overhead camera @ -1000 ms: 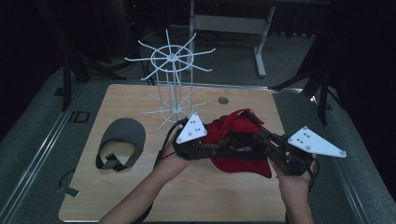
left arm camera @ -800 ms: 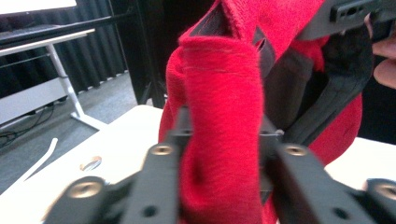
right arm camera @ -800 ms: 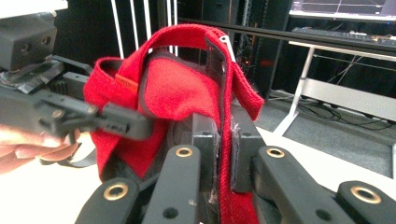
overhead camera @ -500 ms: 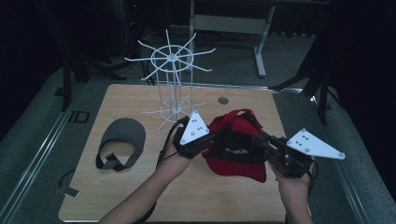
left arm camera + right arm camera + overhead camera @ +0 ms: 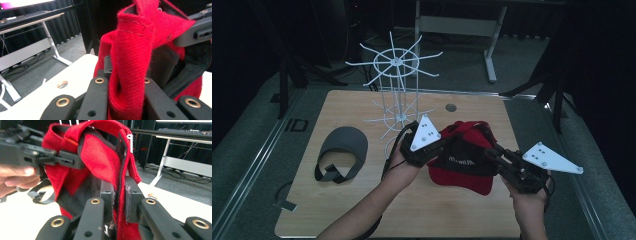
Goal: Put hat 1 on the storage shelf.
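Lifted red cap [image 5: 464,155] now upright, pinched between both jaws

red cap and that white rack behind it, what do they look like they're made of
The red cap looks like woven cloth, maybe wool or cotton twill: matte, with diagonal ribbing, a fuzzy nap and stitched seams. Its inner band looks like black fabric. The white rack seems to be thin metal wire with a smooth white coating, though plastic can't be ruled out.

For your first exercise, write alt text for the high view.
Two hand-held grippers, left gripper and right gripper, clamp a red cap between them above a wooden table. A grey visor and white wire rack sit to the left.
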The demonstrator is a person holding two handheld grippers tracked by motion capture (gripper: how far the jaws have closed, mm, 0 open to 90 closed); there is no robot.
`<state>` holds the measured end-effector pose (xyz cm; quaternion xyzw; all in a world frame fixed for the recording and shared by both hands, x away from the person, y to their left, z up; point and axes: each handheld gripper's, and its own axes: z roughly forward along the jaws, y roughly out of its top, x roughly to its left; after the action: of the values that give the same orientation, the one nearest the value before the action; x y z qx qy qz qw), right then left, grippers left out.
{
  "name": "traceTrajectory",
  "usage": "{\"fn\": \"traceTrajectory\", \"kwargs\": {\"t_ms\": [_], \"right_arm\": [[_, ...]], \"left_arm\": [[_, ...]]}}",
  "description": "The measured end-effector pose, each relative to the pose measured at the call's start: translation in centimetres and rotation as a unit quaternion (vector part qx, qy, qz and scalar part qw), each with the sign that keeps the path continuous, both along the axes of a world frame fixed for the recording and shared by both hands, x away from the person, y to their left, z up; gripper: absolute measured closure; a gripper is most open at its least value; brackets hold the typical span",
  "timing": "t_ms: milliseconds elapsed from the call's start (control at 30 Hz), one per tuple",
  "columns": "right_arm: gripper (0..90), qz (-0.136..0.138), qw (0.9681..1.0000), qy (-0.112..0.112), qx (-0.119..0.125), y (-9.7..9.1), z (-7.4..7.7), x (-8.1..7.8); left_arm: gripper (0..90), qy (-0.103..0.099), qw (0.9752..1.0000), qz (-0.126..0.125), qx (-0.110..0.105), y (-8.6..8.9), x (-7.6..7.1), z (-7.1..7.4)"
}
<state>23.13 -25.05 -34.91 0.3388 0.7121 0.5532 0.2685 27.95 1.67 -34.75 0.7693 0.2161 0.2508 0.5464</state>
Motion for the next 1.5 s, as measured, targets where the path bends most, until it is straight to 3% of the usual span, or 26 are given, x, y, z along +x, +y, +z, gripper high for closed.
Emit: {"fn": "traceTrajectory", "kwargs": {"t_ms": [100, 300, 467, 600, 767, 867, 900, 967, 1100, 1233, 1500], "right_arm": [[76.2, 0.001, 1.0, 0.003, -0.002, -0.2, -0.3, -0.2], [59.7, 0.019, 0.9998, 0.002, -0.008, -0.9, -0.5, -0.7], [58.8, 0.032, 0.9995, 0.006, -0.007, -1.7, -0.8, -1.1], [58.1, 0.045, 0.9989, 0.005, 0.007, -2.5, -0.9, -1.4], [54.4, 0.081, 0.9966, -0.012, 0.016, -3.5, -0.4, -2.1], [55.3, 0.088, 0.9956, -0.018, 0.026, -4.0, 0.0, -2.3], [55.7, 0.092, 0.995, -0.02, 0.033, -4.3, 0.1, -2.3], [57.4, 0.083, 0.996, -0.023, 0.023, -4.4, 0.3, -2.3], [59.1, 0.079, 0.9968, -0.012, 0.007, -4.3, 0.1, -1.4], [59.3, 0.089, 0.996, 0.001, -0.005, -3.5, -0.1, -0.5], [56.6, 0.143, 0.9895, 0.008, -0.024, -0.7, -0.2, 0.6]], "left_arm": [[86.5, -0.007, 1.0, -0.001, 0.007, -0.2, -0.2, 0.2], [86.5, -0.012, 0.9999, 0.001, 0.004, 0.0, -0.3, 0.6], [86.5, -0.013, 0.9996, -0.017, -0.018, 0.3, -0.1, 0.7], [86.4, -0.022, 0.9997, -0.006, -0.01, 0.4, -0.1, 0.8], [86.4, -0.013, 0.9996, -0.014, -0.019, 0.9, 0.0, 0.6], [86.3, -0.017, 0.9996, -0.017, -0.018, 1.1, -0.2, 0.4], [86.3, -0.016, 0.9993, -0.026, -0.02, 1.2, -0.2, 0.3], [86.3, -0.016, 0.9992, -0.035, -0.01, 1.2, -0.2, 0.2], [86.2, -0.012, 0.9976, -0.068, 0.006, 1.5, -0.3, 0.0], [86.2, -0.001, 0.9963, -0.085, 0.012, 1.8, -0.3, -0.2], [86.2, 0.006, 0.9924, -0.122, 0.014, 1.3, -0.8, -0.3]]}}
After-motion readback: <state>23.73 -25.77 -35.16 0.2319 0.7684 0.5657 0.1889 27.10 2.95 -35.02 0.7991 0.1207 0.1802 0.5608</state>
